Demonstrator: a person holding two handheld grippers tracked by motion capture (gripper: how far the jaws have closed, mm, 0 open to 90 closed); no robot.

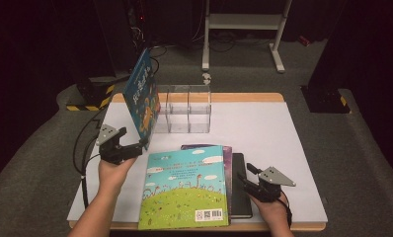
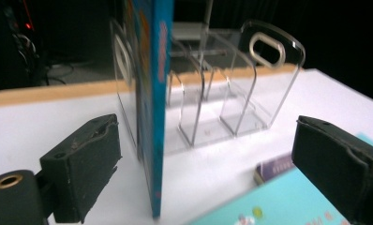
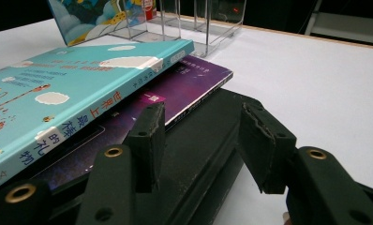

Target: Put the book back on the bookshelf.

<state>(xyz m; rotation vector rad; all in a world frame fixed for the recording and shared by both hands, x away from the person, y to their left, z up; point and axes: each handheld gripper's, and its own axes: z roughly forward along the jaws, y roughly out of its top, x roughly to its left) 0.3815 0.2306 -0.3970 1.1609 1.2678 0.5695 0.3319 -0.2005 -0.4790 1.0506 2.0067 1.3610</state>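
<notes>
Here the left claw (image 1: 135, 148), raised above the counter (image 1: 263, 128) on a bent wrist, stands released around the blue book (image 1: 142, 96), which is upright beside the clear rack (image 1: 184, 111). The right claw (image 1: 244, 180) rests low, half-spread, its pads astride the black book's (image 3: 208, 140) edge.

right gripper (image 3: 201, 140) over a stack of three books on a white table (image 3: 316, 79)

its two black jaws stand partly apart above the edge of the black book (image 3: 208, 140) at the bottom of the stack, pinching nothing. a purple book (image 3: 194, 82) lies on that one, and a teal picture book (image 3: 81, 89) on top runs off toward nine o'clock. at twelve o'clock stands a clear divider rack (image 3: 194, 23), with a blue book (image 3: 86, 18) upright at eleven o'clock.
</notes>
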